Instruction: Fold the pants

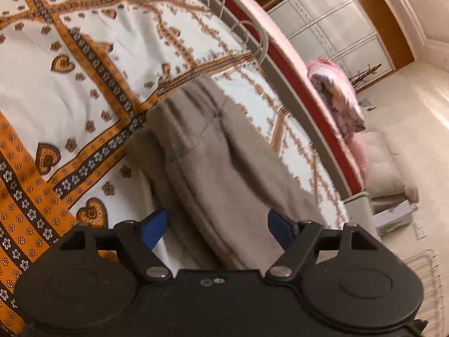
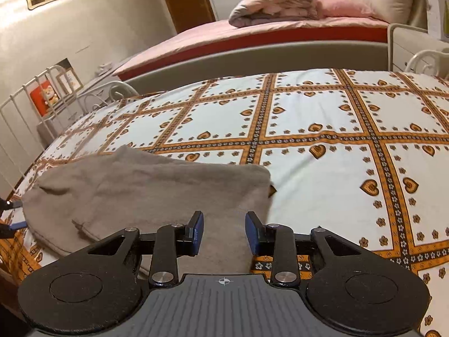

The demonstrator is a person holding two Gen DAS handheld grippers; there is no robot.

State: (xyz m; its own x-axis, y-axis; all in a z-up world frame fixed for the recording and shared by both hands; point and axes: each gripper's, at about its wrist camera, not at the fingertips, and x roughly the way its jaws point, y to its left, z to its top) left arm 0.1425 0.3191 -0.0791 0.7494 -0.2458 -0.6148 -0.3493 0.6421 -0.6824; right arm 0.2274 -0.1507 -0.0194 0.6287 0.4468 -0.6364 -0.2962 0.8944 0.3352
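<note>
Taupe pants [image 1: 213,146] lie folded on a bedsheet [image 1: 84,64] patterned in orange and white with hearts. In the left wrist view my left gripper [image 1: 217,226] hovers low over one end of the pants. Its blue pads [image 1: 154,226] stand wide apart with cloth under the gap and neither pad pressing on it. In the right wrist view the pants [image 2: 146,188] run leftward from my right gripper [image 2: 224,233]. Cloth fills the narrow gap between its pads [image 2: 198,233], which grip it. The left gripper's fingertips [image 2: 15,226] show at the pants' far left edge.
A white metal bed rail [image 2: 31,104] stands at the left. Beyond the patterned bed is a second bed [image 2: 252,32] with a pink sheet, a rolled quilt [image 2: 277,2] and a pillow. White drawers [image 1: 334,25] line the wall. A wire basket [image 1: 429,280] and a box [image 1: 393,219] sit on the floor.
</note>
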